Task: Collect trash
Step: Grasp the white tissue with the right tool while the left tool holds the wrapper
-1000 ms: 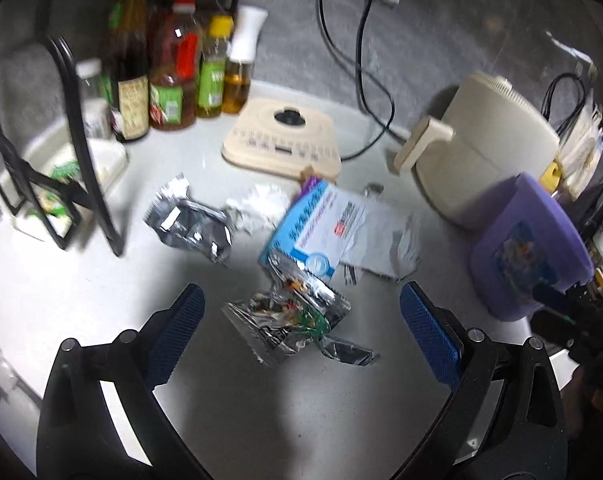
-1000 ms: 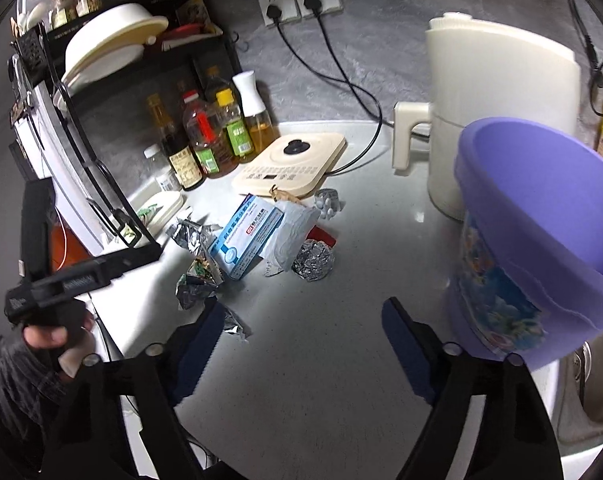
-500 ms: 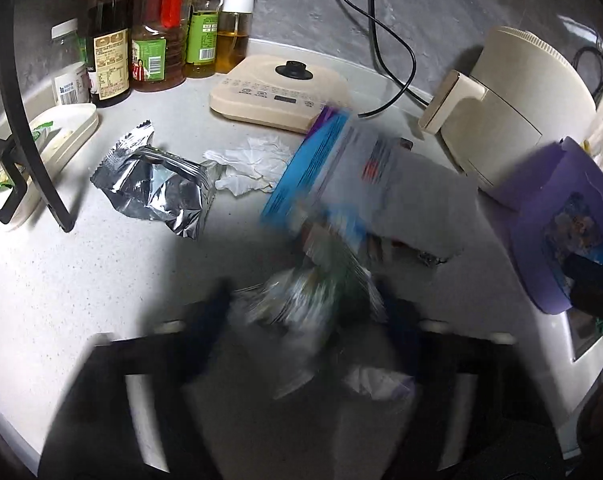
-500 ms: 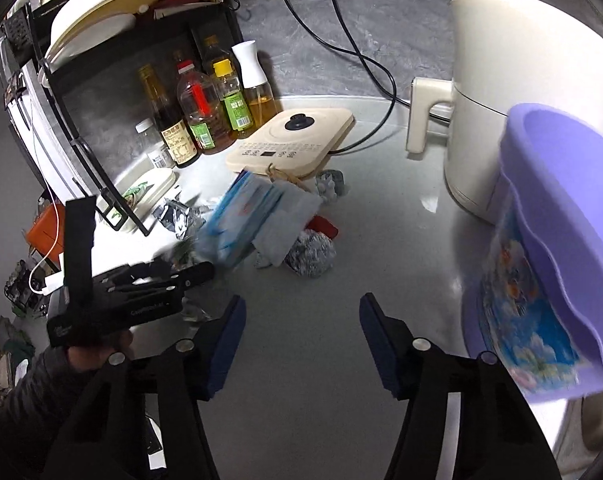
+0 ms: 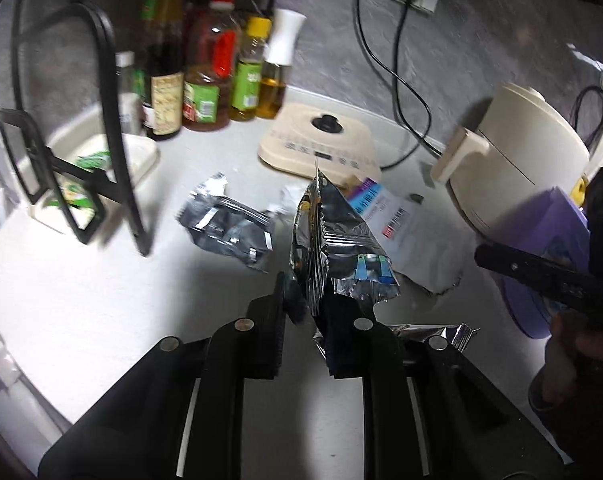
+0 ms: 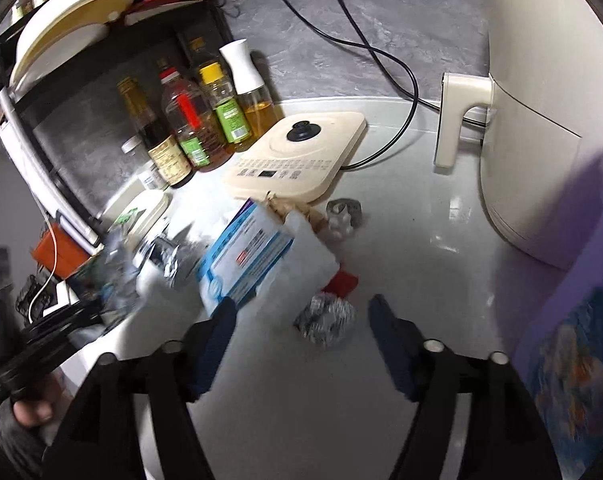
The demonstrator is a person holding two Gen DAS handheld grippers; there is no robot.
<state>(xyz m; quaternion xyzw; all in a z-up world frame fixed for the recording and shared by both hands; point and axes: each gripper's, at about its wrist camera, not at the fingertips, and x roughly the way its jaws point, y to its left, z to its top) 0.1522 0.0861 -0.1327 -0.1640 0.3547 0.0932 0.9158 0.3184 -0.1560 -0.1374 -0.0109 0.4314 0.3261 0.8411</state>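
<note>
My left gripper [image 5: 309, 312] is shut on a crinkled silver snack wrapper [image 5: 329, 240] and holds it upright above the white counter. A second silver wrapper [image 5: 225, 228] lies on the counter to its left. A blue-and-white box [image 6: 245, 256] and a white torn bag [image 5: 417, 248] lie behind. My right gripper [image 6: 301, 328] is open, with a foil ball [image 6: 325, 320] lying between its fingers. The purple bin [image 6: 561, 300] stands at the right; it also shows in the left wrist view [image 5: 541, 248].
A cream air fryer [image 6: 541, 100] stands at the back right, a flat cream appliance [image 6: 297, 156] with a black cord in the middle. Several bottles [image 5: 205, 68] line the wall. A black rack [image 5: 105, 128] and white tray [image 5: 93, 156] stand at left.
My left gripper has closed on the silver wrapper and lifted it off the counter. My right gripper has moved forward and down, so the foil ball now lies between its fingers.
</note>
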